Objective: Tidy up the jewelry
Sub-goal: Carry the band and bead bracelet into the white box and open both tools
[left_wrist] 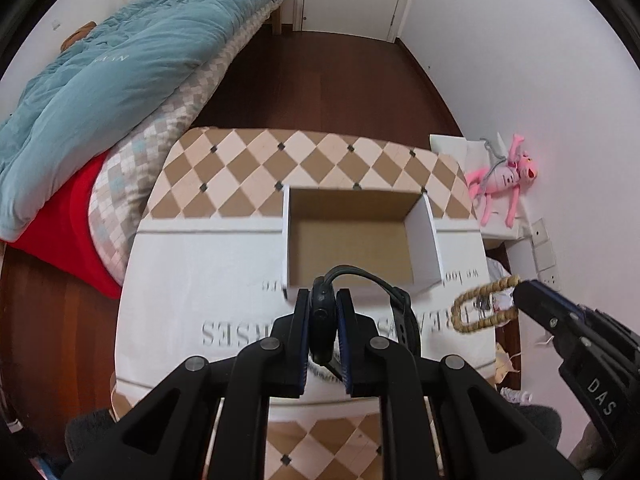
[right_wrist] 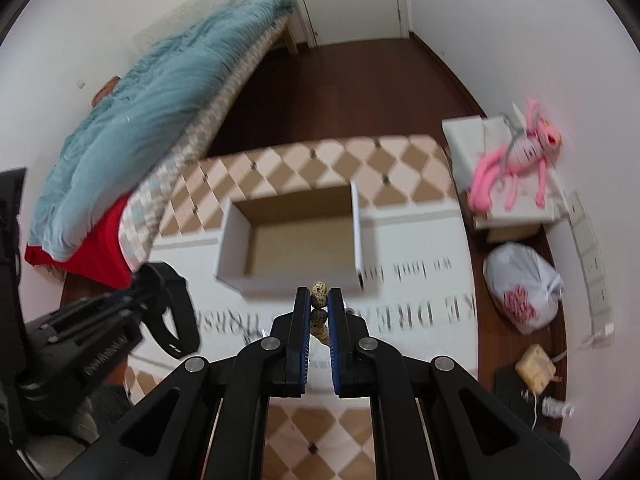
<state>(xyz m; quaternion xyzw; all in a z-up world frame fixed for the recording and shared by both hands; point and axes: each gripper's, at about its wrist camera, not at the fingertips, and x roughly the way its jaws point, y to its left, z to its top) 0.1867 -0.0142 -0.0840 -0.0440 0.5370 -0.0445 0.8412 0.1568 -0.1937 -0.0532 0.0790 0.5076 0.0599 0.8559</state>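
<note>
My left gripper (left_wrist: 323, 304) is shut on a black wristwatch (left_wrist: 322, 322), its strap (left_wrist: 404, 312) arching to the right, held just in front of an open white cardboard box (left_wrist: 428, 236) with a bare brown floor. My right gripper (right_wrist: 320, 300) is shut on a speckled tan bead bracelet (right_wrist: 320, 295), held in front of the same box (right_wrist: 230, 236). In the left wrist view the bracelet (left_wrist: 486, 308) hangs as a loop from the right gripper (left_wrist: 520, 294) at the right. In the right wrist view the left gripper (right_wrist: 138, 292) holds the watch (right_wrist: 176, 312) at the left.
The box stands on a table with a white lettered cloth (left_wrist: 208, 272) over a checkered top (left_wrist: 256, 168). A bed with a teal quilt (left_wrist: 120, 68) lies left. A pink plush toy (left_wrist: 504, 178) sits on a white stand at right. A plastic bag (right_wrist: 524, 284) lies on the floor.
</note>
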